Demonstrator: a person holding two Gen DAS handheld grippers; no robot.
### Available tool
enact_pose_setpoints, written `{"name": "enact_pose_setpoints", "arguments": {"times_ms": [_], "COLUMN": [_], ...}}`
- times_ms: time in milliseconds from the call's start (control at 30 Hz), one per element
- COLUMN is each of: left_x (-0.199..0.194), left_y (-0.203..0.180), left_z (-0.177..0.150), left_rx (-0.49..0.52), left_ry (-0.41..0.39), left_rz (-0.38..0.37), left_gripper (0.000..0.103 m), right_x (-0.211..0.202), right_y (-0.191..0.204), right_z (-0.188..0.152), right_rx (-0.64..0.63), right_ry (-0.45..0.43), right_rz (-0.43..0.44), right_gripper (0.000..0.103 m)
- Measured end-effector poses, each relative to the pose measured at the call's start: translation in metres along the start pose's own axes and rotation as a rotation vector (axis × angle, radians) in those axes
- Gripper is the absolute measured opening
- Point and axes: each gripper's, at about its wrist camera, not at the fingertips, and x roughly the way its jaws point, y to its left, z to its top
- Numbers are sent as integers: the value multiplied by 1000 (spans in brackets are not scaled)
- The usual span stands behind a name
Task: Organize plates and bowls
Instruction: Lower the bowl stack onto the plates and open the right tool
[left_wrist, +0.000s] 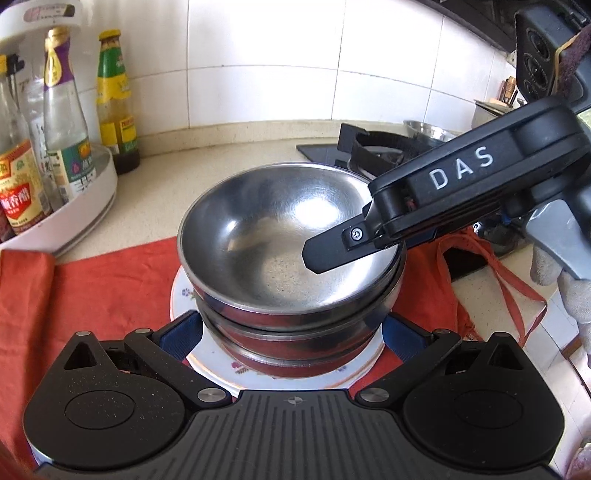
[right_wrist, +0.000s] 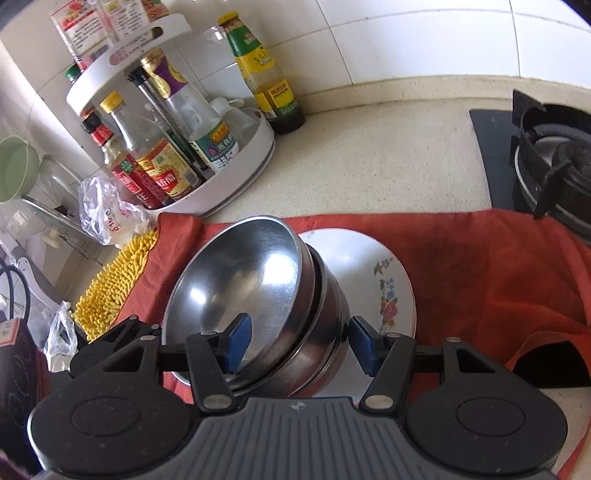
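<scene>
3 steel bowls (left_wrist: 280, 243) nested – on 1 floral plate (right_wrist: 373, 273), red cloth (right_wrist: 480, 266).

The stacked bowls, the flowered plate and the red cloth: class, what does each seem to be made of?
Stacked bowls: likely stainless steel, polished, with mirror-like glare and reflections.
Flowered plate: probably glazed ceramic or porcelain, glossy white with a printed flower pattern.
Red cloth: woven fabric, matte, creased and folded.

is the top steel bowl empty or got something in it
Empty: the top steel bowl shows only bare shiny metal inside, apart from one finger of the right claw reaching over its rim.
</scene>
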Motion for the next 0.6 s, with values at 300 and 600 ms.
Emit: {"name": "enact_pose_setpoints", "arguments": {"times_ms": [300, 600], "left_x": [-10, -32], "left_y": [-2, 8], "left_z": [0, -5], "left_rx": [25, -38], "left_ry": [-19, -14], "left_rz": [19, 58], "left_gripper": [103, 103], "right_x": [-15, -50], "right_y": [3, 17], "right_z": [0, -24], "right_rx": [-10, -54], "right_ry": [-63, -175], "right_rz": [-20, -51], "right_gripper": [56, 56]}}
